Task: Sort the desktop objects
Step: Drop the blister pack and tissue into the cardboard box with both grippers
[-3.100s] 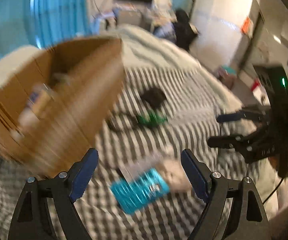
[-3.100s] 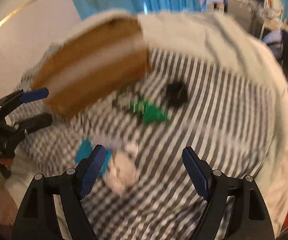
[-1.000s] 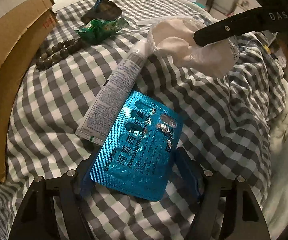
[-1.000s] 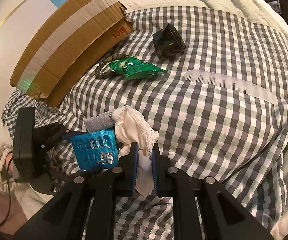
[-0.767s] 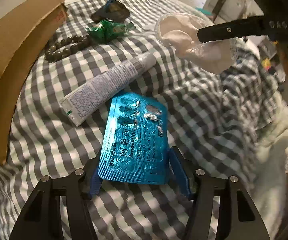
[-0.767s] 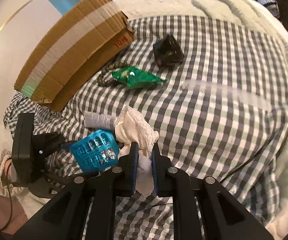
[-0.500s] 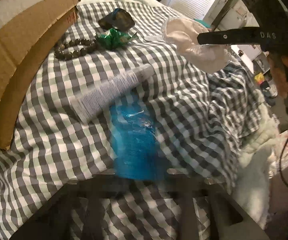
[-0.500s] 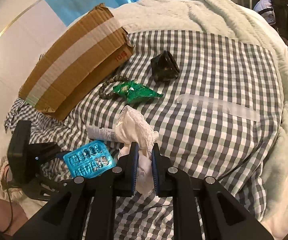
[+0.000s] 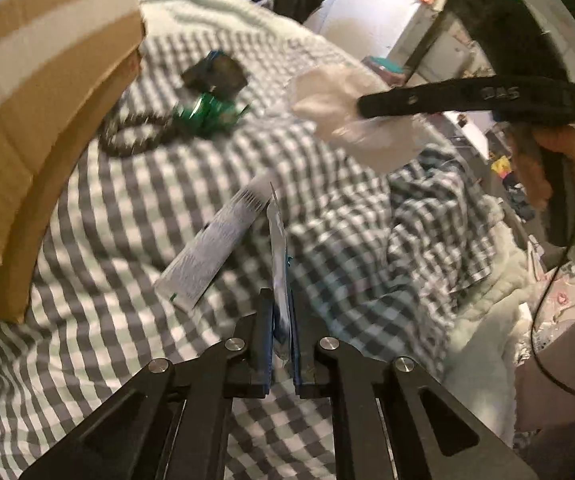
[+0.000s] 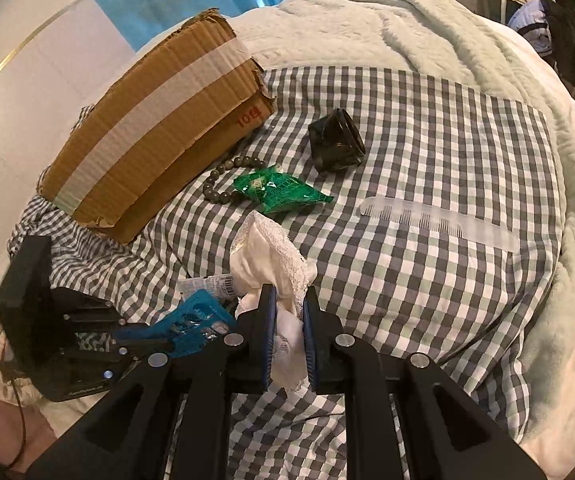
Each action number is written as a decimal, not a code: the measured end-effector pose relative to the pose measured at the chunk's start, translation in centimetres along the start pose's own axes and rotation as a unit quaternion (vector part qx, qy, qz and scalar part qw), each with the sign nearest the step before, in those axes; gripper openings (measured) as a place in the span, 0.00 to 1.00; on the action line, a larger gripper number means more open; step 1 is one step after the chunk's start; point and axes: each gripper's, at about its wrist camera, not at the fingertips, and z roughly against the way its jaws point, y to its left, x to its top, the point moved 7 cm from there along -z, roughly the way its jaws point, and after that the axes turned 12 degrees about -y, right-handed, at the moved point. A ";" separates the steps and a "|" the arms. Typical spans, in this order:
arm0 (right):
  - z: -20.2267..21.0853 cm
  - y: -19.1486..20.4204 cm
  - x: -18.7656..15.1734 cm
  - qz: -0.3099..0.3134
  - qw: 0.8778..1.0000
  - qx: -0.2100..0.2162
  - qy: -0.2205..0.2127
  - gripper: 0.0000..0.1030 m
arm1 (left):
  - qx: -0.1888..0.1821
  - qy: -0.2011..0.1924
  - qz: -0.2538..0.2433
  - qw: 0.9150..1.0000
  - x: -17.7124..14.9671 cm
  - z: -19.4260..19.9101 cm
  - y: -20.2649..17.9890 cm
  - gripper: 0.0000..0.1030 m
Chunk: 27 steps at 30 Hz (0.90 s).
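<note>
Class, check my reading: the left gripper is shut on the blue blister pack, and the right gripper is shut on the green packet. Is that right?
Not quite. The right gripper is shut on the white lace cloth, as the right wrist view shows; the green packet lies untouched on the checked cloth. The left gripper does hold the blue blister pack.

my two grippers (image 9: 281,320) (image 10: 289,312) are black frames with silver screws and blue pads; a thin black cable (image 9: 547,320) trails at three o'clock.
</note>
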 end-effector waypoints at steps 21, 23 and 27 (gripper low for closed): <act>4.8 13.3 18.3 0.102 0.983 0.102 -0.117 0.12 | 0.173 -0.221 0.080 0.957 15.3 15.8 9.6 0.07; 3.6 15.4 19.9 0.107 0.980 0.119 -0.118 0.12 | 0.208 -0.222 0.091 0.948 15.2 16.9 11.8 0.07; 0.5 18.1 21.6 0.095 0.978 0.136 -0.125 0.12 | 0.260 -0.217 0.106 0.935 14.5 17.8 15.1 0.07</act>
